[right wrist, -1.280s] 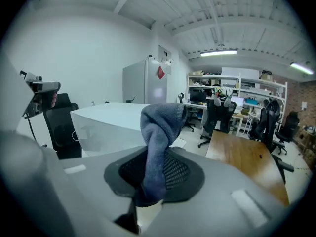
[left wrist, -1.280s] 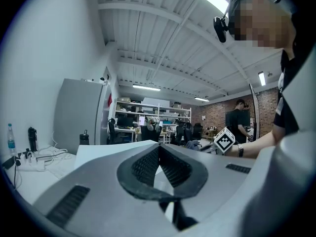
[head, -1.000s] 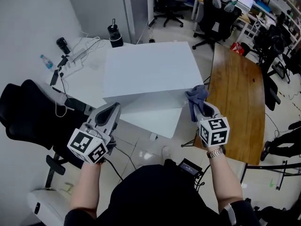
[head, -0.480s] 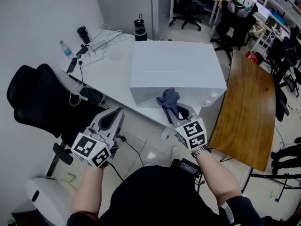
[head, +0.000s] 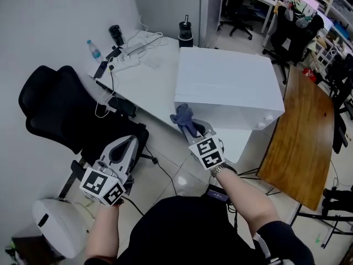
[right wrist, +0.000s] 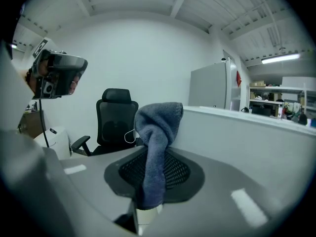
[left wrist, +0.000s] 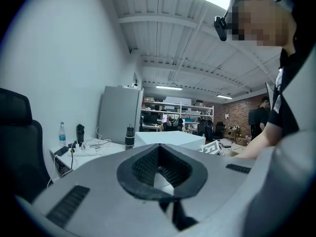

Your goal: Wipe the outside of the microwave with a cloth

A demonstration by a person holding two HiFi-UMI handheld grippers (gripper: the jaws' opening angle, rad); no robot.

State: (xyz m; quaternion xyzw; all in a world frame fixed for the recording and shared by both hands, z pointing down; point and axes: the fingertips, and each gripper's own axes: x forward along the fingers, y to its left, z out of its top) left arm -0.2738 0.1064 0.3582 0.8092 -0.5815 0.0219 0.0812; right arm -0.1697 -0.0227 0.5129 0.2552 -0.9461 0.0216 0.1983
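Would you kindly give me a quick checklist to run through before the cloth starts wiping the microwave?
1. Cloth clamped in right tool: ok, free end bunched above the tips.
2. Cloth touching the microwave: cannot tell; it sits at the front left corner.
3. Left tool out of the way: ok; shut, empty, low beside the black chair.
4. Bare desk between the cables and the microwave: ok.
5. Dark bottle clear of the rear corner: cannot tell.
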